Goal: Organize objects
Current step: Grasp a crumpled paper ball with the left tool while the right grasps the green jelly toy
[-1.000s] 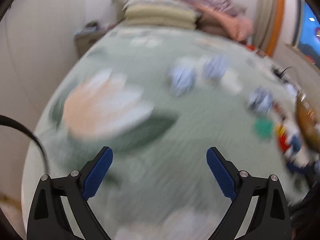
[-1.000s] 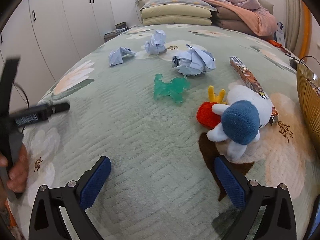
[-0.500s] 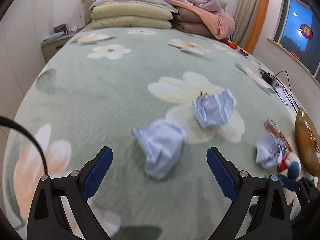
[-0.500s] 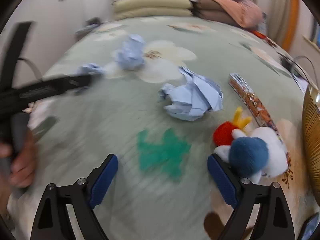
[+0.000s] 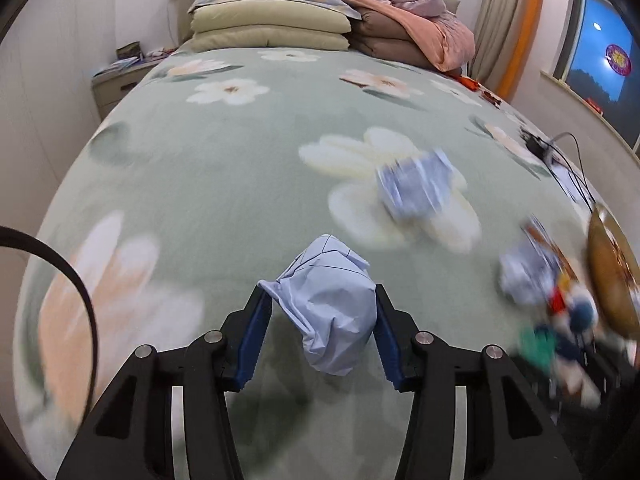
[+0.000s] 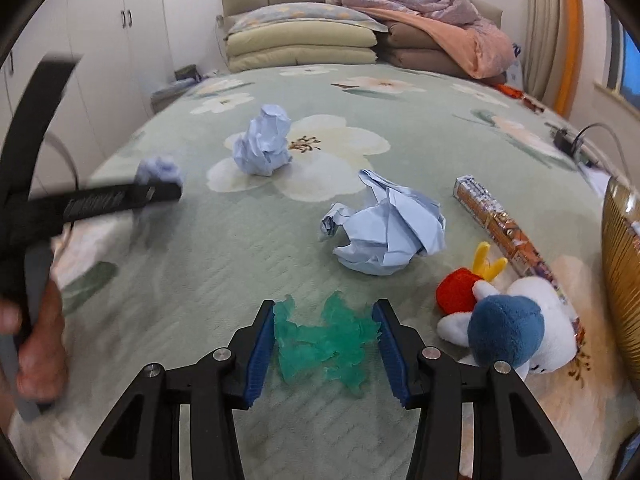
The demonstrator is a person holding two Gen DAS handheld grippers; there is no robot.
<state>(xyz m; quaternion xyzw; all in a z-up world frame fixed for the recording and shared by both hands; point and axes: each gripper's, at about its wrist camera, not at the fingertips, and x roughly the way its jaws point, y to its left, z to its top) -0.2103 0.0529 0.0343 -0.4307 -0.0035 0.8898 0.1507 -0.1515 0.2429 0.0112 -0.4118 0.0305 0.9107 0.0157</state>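
On the green flowered bedspread, my left gripper has its jaws closing, and the blue pads press both sides of a crumpled pale blue paper ball. In the right wrist view that gripper shows at the left with the ball at its tip. My right gripper is closing too, its pads touching both ends of a translucent green toy lying on the bedspread.
Two more paper balls lie ahead of the right gripper. A plush toy, a long snack packet and a golden basket sit at the right. Pillows and folded quilts fill the bedhead.
Both grippers moved forward over the bed and narrowed from wide open. The left now grips a paper ball; the right now has the green toy between its pads.
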